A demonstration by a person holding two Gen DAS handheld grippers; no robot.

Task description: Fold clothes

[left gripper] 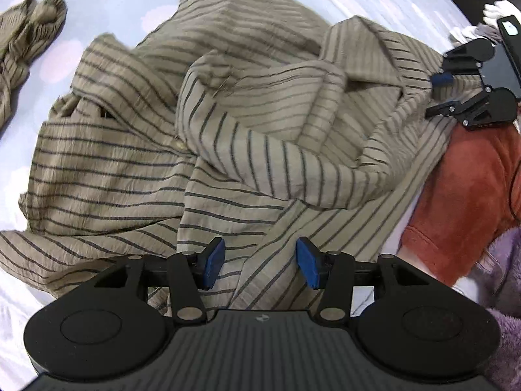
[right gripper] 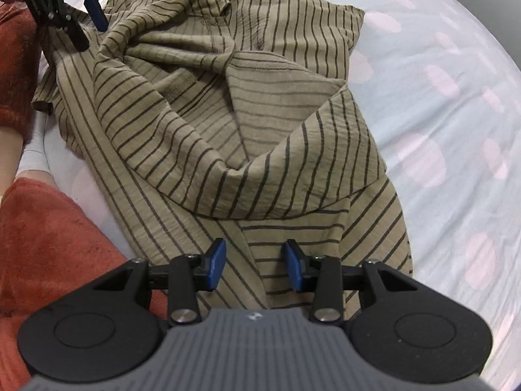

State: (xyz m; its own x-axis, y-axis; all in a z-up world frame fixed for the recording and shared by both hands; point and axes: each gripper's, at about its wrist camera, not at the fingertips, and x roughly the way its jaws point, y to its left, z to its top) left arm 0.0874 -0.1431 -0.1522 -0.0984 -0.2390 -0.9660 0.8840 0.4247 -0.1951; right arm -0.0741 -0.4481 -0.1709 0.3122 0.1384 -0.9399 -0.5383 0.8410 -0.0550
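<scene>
Bed sheet [right gripper: 456, 104] carries crumpled striped shirt [left gripper: 228, 150], both left gripper [left gripper: 260, 262] and right gripper [right gripper: 254, 265] hover over its near hem, jaws apart, nothing clamped; pinch 2 matching hem corners, pull flat before folding.

Home bedroom, pale dotted bedsheet [right gripper: 439, 114], rumpled striped garment [left gripper: 228, 150]

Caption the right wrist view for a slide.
Right gripper, jaws apart, poised over the edge of a crumpled tan striped shirt on a dotted bedsheet; left gripper at top left.
</scene>
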